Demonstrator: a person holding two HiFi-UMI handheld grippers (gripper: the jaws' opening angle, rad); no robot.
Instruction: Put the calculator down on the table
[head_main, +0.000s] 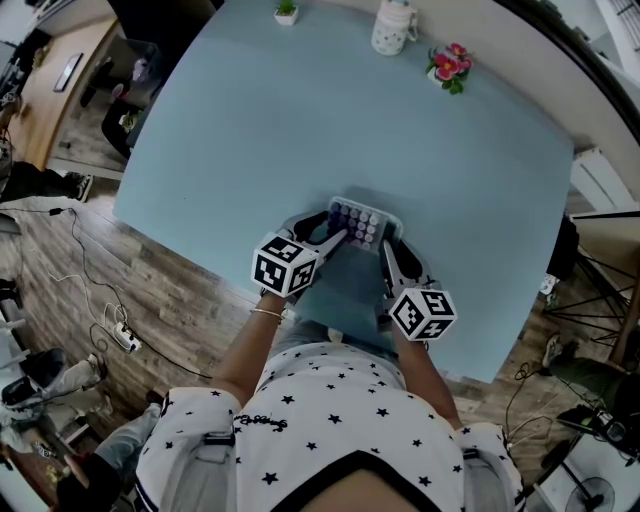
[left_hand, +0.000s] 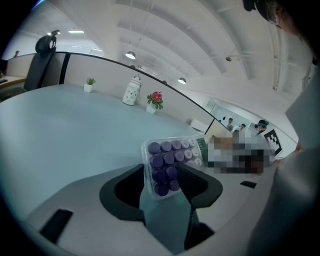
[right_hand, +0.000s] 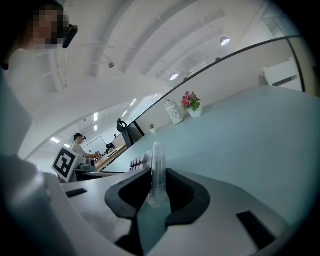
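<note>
Calculator (head_main: 358, 224) held between both hand-held grippers over the near part of the bench (head_main: 300, 120).

The calculator, purple keys facing up toward the person, sits with its near end caught from two sides. The left hand-held gripper (head_main: 335, 238) clamps the near-left end, its pads against the case on both sides of the lowest keys. The right hand-held gripper (head_main: 385, 245) pinches the thin right rim, which stands edge-on between narrow jaws. Whether the case touches the bench cannot be told. A white mug (head_main: 393, 27), pink flowers (head_main: 449, 66) and a small plant (head_main: 286, 11) stand well apart at the far edge.
</note>
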